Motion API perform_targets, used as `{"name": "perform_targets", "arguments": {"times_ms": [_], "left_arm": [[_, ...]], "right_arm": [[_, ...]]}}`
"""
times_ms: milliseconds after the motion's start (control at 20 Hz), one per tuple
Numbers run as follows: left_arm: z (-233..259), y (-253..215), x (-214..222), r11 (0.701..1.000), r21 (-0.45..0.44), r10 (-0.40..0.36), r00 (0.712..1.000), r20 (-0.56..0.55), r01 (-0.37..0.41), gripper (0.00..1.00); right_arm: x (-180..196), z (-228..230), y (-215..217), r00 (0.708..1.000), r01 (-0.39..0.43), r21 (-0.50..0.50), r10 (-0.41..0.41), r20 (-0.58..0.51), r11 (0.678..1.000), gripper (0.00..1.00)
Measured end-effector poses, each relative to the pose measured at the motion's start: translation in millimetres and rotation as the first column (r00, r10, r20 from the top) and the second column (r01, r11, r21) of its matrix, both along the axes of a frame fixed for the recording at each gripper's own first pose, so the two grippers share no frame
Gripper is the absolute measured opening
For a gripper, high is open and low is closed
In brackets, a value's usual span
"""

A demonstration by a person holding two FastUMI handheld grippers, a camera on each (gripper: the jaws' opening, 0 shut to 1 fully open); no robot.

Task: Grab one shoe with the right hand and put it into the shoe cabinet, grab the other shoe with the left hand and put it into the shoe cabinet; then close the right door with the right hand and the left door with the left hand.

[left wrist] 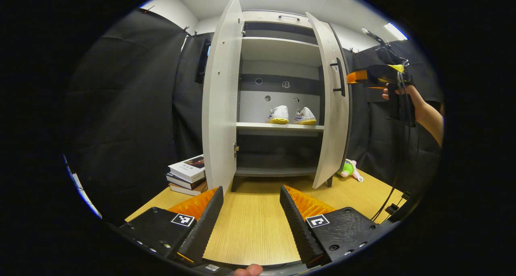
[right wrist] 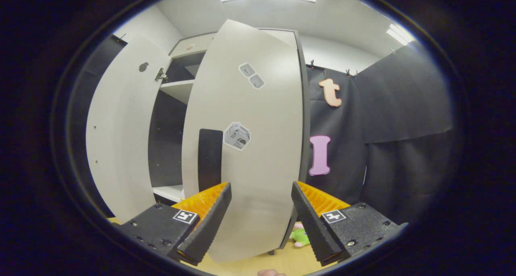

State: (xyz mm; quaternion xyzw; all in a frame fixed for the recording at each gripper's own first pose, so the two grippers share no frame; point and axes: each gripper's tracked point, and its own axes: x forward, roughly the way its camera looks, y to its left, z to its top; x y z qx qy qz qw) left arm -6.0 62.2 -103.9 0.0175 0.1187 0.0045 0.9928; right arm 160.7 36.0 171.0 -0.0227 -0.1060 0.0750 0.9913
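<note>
Both white shoes [left wrist: 291,115] sat on the shoe cabinet's middle shelf [left wrist: 279,127]. The left hand-held gripper [left wrist: 251,211] and right hand-held gripper [right wrist: 261,205] were released, the right facing the half-open right door [right wrist: 250,147].

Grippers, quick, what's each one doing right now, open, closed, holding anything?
Left gripper: open, holding nothing, above the table.
Right gripper: open, holding nothing, facing the outside of the right door.

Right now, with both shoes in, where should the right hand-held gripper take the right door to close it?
Best guess: skip a pinch and push on the right door outer face, near its free edge by the dark handle. The door stands ajar, its flat face toward the open right hand-held gripper, so come from outside and press inward.
</note>
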Motion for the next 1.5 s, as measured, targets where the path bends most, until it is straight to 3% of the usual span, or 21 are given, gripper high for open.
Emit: {"name": "perform_targets", "arguments": {"times_ms": [450,700,950,1100,1300,1350,1400,1500], "left_arm": [[21.6,-4.5,18.1,1.0,0.015,-0.014,0.999,0.047,0.013,0.85],[31.1,-15.1,23.3,1.0,0.009,-0.03,0.997,0.072,0.03,0.84],[37.2,-22.7,23.1,0.999,0.008,-0.046,0.996,0.08,0.045,0.85],[42.5,-19.9,21.2,0.999,0.003,-0.042,0.995,0.087,0.042,0.84],[51.0,5.2,19.4,0.999,-0.048,0.014,0.997,0.082,-0.01,0.87],[59.0,17.5,20.7,0.999,-0.042,0.039,0.995,0.095,-0.035,0.75],[70.2,32.6,22.0,0.998,-0.032,0.065,0.992,0.111,-0.061,0.87],[97.3,65.0,28.0,0.993,-0.023,0.115,0.98,0.161,-0.113,0.87]], "right_arm": [[-99.4,-86.5,10.0,0.999,-0.018,0.059,0.02,-0.034,0.998,0.97],[-131.2,-148.8,19.8,0.996,0.017,0.008,-0.016,-0.089,1.0,0.97],[-156.1,-194.5,20.4,0.99,0.046,0.048,-0.039,-0.134,0.998,0.98],[-162.7,-219.9,11.3,0.981,0.082,0.015,-0.078,-0.178,0.997,0.97],[-167.4,-227.2,9.8,0.979,0.071,0.032,-0.063,-0.196,0.997,0.97],[-167.6,-227.9,10.4,0.979,0.068,0.033,-0.06,-0.197,0.997,0.97],[-168.1,-229.3,10.8,0.978,0.065,0.032,-0.058,-0.2,0.997,0.98],[-168.8,-230.3,13.2,0.978,0.054,0.027,-0.047,-0.202,0.998,0.97]]}}
